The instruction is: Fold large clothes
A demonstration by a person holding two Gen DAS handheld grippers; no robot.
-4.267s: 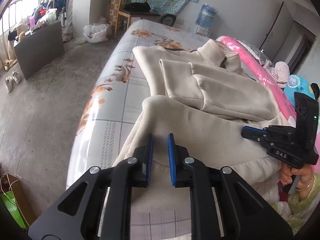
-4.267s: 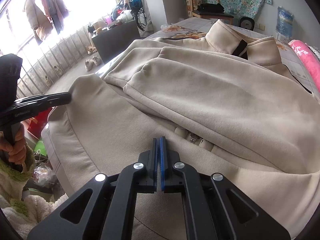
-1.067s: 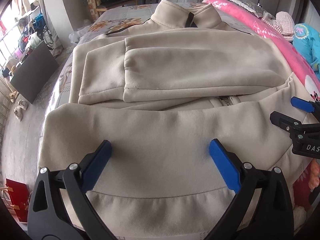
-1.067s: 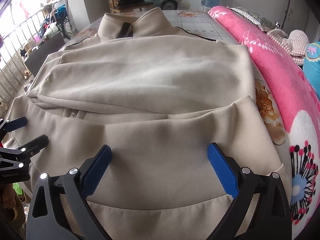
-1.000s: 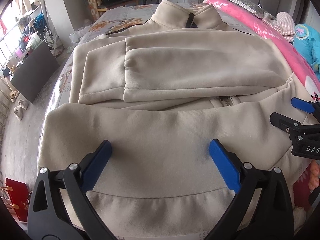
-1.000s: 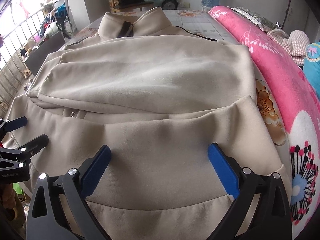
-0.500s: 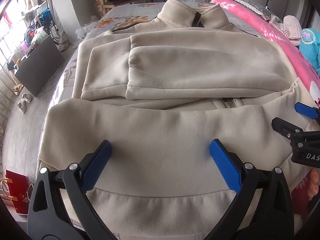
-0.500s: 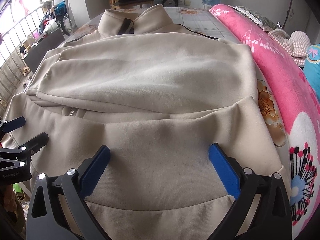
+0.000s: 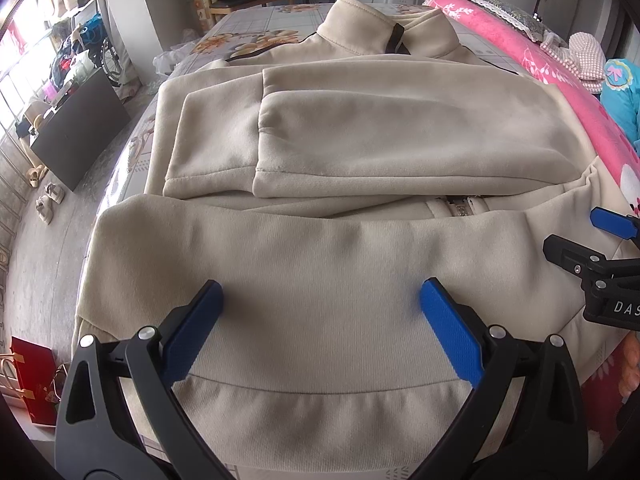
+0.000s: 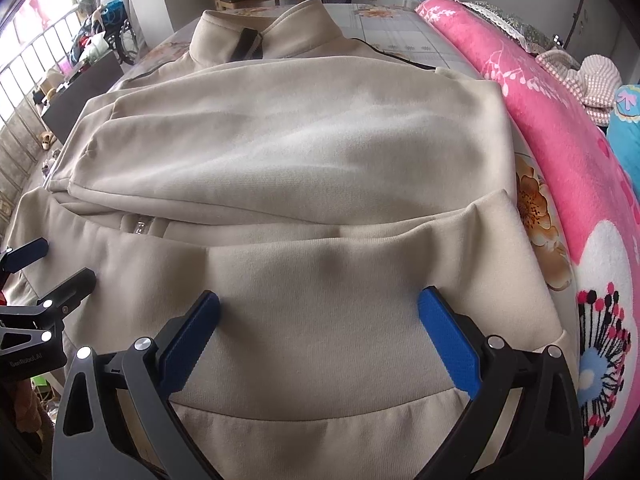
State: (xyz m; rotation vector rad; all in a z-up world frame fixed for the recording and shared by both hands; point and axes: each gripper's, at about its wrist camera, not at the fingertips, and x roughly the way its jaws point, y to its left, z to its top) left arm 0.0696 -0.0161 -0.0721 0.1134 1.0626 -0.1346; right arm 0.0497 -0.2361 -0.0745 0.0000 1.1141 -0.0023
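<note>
Both grippers, left [image 9: 320,316] and right [image 10: 318,326], gape wide over the soft, bulky jacket [image 9: 340,272]; its ribbed hem [image 9: 320,420] looks the surest hold.

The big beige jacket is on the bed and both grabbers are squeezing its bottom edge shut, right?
Not quite. The beige jacket is on the bed, but both the left gripper and the right gripper are wide open, holding nothing. Each wrist view shows it.
</note>
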